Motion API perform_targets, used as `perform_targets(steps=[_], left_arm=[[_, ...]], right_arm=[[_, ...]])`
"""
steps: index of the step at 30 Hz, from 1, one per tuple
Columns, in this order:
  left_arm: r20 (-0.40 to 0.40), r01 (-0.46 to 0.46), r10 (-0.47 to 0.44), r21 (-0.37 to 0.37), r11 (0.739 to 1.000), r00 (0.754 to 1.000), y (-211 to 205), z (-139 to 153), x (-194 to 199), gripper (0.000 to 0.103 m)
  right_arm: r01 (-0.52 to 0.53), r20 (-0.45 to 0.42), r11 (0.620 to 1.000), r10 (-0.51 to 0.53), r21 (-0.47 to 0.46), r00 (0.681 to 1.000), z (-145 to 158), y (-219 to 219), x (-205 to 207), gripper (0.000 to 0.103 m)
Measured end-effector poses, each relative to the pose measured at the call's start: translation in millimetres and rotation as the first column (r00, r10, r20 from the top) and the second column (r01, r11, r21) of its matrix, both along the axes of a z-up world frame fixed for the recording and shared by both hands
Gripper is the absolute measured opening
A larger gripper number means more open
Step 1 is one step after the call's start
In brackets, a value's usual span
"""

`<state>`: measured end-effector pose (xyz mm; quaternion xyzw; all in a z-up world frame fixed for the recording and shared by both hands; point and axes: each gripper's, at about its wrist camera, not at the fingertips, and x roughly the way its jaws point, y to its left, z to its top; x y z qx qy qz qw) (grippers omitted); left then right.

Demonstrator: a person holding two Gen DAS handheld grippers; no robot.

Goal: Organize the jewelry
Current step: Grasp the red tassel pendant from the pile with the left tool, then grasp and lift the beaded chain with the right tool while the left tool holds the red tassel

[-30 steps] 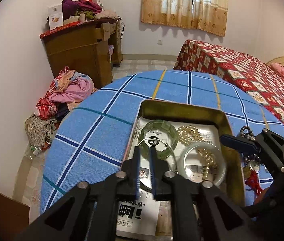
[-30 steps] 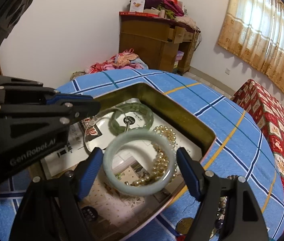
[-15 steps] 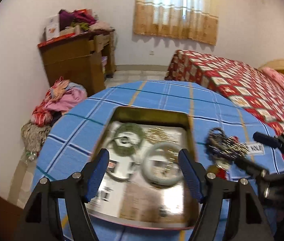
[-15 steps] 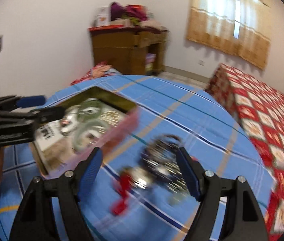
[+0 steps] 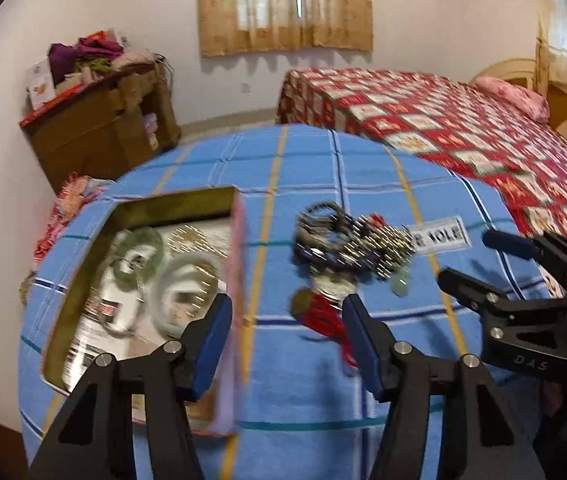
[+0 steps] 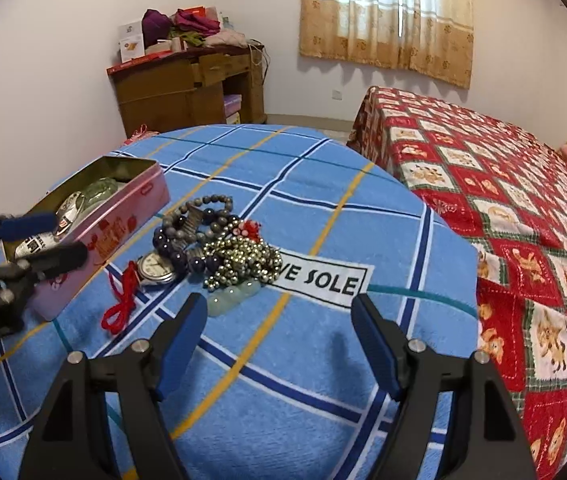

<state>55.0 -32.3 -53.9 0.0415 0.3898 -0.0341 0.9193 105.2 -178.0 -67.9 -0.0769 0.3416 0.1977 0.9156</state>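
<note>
A pink tin box [image 6: 123, 220] stands open on the blue checked cloth [image 6: 283, 360]; in the left wrist view its rim [image 5: 239, 264] frames pale green bangles [image 5: 187, 292] and beads. A pile of jewelry [image 6: 219, 248] lies right of the box: bead bracelets, a watch [image 6: 157, 268], a red cord [image 6: 121, 304], a jade pendant [image 6: 235, 296]. It also shows in the left wrist view [image 5: 347, 248]. My left gripper [image 5: 283, 340] is open and empty, above the box's right edge. My right gripper [image 6: 279, 344] is open and empty, just in front of the pile.
The round table ends close behind the box and pile. A bed with a red patterned cover [image 6: 503, 200] stands at the right. A wooden cabinet [image 6: 187, 88] heaped with clothes stands against the far wall, with clothes on the floor [image 5: 71, 200].
The right gripper let go of the pale bangle, which now lies in the box, and swung right to face the jewelry pile. The left gripper opened and shifted right.
</note>
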Motion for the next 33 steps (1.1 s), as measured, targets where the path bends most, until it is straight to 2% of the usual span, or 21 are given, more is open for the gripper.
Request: perform_targets(steps=[6, 8, 11, 12, 13, 17, 22, 28, 29, 31, 32, 33], left_arm=[[-0.027, 0.038, -0.038, 0.028, 0.999, 0.999, -22, -14, 4, 0.057], [-0.055, 0.054, -0.053, 0.03, 0.998, 0.997, -27, -23, 11, 0.04], [-0.115, 0.069, -0.068, 0.004, 0.998, 0.991, -28, -37, 20, 0.025], [-0.119, 0.069, -0.072, -0.022, 0.997, 0.99, -26, -38, 21, 0.021], [-0.117, 0.066, -0.069, -0.034, 0.997, 0.991, -23, -37, 21, 0.004], [-0.075, 0.057, -0.061, -0.062, 0.996, 0.995, -15, -29, 17, 0.004], [0.004, 0.051, -0.051, -0.063, 0.997, 0.999, -7, -11, 15, 0.004], [0.038, 0.04, -0.036, -0.09, 0.995, 0.999, 5, 2, 15, 0.004], [0.038, 0.043, -0.04, -0.089, 0.995, 0.998, 5, 2, 14, 0.004], [0.038, 0.045, -0.041, -0.092, 0.995, 0.998, 5, 3, 13, 0.004], [0.038, 0.045, -0.041, -0.093, 0.995, 0.998, 6, 3, 12, 0.004], [0.037, 0.045, -0.042, -0.095, 0.994, 0.998, 6, 3, 11, 0.004]], right_arm=[[0.015, -0.001, 1.0, -0.015, 0.0, 1.0, -5, -10, 0, 0.077], [0.025, -0.011, 1.0, -0.025, 0.007, 1.0, -7, -13, 2, 0.077], [0.029, -0.014, 1.0, -0.029, 0.011, 0.999, -6, -13, 3, 0.076], [0.027, -0.012, 1.0, -0.027, 0.008, 1.0, -5, -12, 4, 0.072], [0.024, -0.014, 1.0, -0.024, 0.01, 1.0, -4, -11, 4, 0.071], [0.006, -0.032, 1.0, -0.005, 0.018, 0.999, -1, -2, 13, 0.055], [-0.008, -0.086, 0.999, 0.011, 0.04, 0.996, -2, 10, 33, 0.054], [-0.02, -0.155, 0.997, 0.031, 0.071, 0.987, -8, 18, 50, 0.054], [-0.024, -0.173, 0.996, 0.038, 0.08, 0.984, -9, 19, 53, 0.049], [-0.037, -0.203, 0.995, 0.054, 0.087, 0.978, -13, 21, 56, 0.036], [-0.048, -0.213, 0.995, 0.067, 0.091, 0.975, -14, 22, 56, 0.025], [-0.058, -0.212, 0.994, 0.076, 0.094, 0.974, -14, 22, 54, 0.02]])
